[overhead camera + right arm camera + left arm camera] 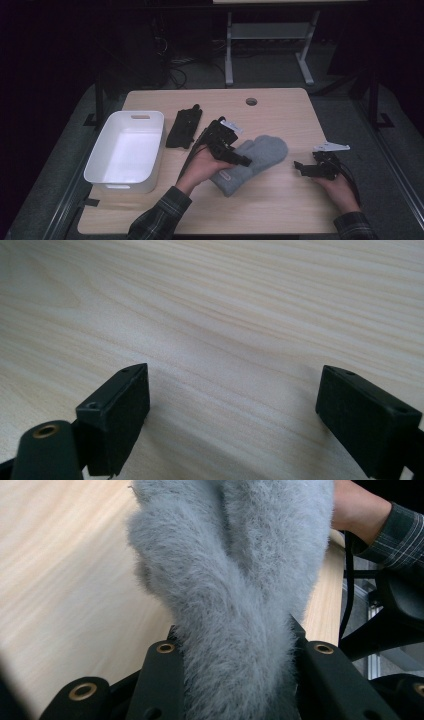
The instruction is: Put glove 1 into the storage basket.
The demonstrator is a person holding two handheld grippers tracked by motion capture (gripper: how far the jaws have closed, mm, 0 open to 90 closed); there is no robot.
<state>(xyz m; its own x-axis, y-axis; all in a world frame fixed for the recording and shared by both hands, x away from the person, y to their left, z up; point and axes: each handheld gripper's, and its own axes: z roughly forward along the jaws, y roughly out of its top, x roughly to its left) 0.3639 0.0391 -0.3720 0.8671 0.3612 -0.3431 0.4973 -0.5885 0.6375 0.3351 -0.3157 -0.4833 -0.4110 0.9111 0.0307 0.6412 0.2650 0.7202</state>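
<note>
The left gripper (239, 159) fingers pinch the grey mitten (260, 154), probably to carry it to the white bin (106, 150). The right gripper (303, 167) rests on the counter (280, 210), fingers wide, empty.

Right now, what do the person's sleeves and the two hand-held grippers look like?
Both sleeves are dark plaid with pale lines. The left hand-held gripper and right hand-held gripper are black and blocky, each topped by a pale grey three-cornered plate and trailing a black cable. Brass-coloured rivets dot the jaws.

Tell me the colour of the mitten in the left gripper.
Light grey and fuzzy mitten; the left gripper view shows it best.
</note>
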